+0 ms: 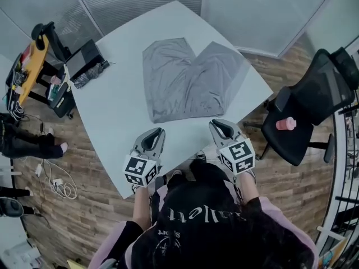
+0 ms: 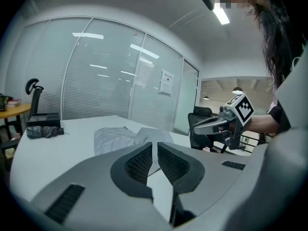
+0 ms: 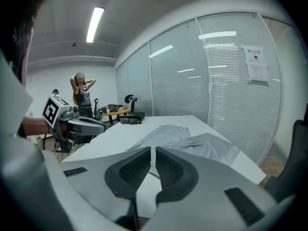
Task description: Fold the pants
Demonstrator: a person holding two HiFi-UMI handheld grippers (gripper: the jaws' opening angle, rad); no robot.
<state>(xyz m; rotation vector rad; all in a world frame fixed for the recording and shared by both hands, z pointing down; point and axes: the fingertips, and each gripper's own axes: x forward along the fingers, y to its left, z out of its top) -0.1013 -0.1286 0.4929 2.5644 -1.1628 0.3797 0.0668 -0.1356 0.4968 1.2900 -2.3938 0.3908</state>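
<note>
- Head view: the grey pants (image 1: 188,80) are lying flat on the smooth white table (image 1: 112,111), the two legs spreading into a V towards the far edge, the thin cloth creasing softly near the waist.
- The waistband is facing the person, and both tools are hanging just short of it over the near table edge.
- The left gripper (image 1: 155,134) is pointing at the near left corner of the waist and the right gripper (image 1: 220,128) at the near right corner, neither one touching the cloth.
- A crumpled dark bundle (image 1: 90,74) is sitting near the table's far left corner, and a black office chair (image 1: 314,105) is standing on the wood-plank floor (image 1: 84,217) at the right, carrying a pink cup (image 1: 286,123) on its seat.
- Left gripper view: the two curved grey jaws with ribbed black pads are meeting at the tips, leaving only a thin slit, and are holding nothing.
- The pants are showing beyond them as a rumpled pale sheet, with frosted glass partition (image 2: 106,81) panels rising behind.
- Right gripper view: these jaws are likewise pressing together on nothing, their honeycomb pads facing each other.
- The pants are lying ahead of the tips and to the right, a thin dark drawstring trailing out towards the jaws.
- A person (image 3: 83,95) is standing far off, and a paper notice (image 3: 256,64) is hanging on the glass.
</note>
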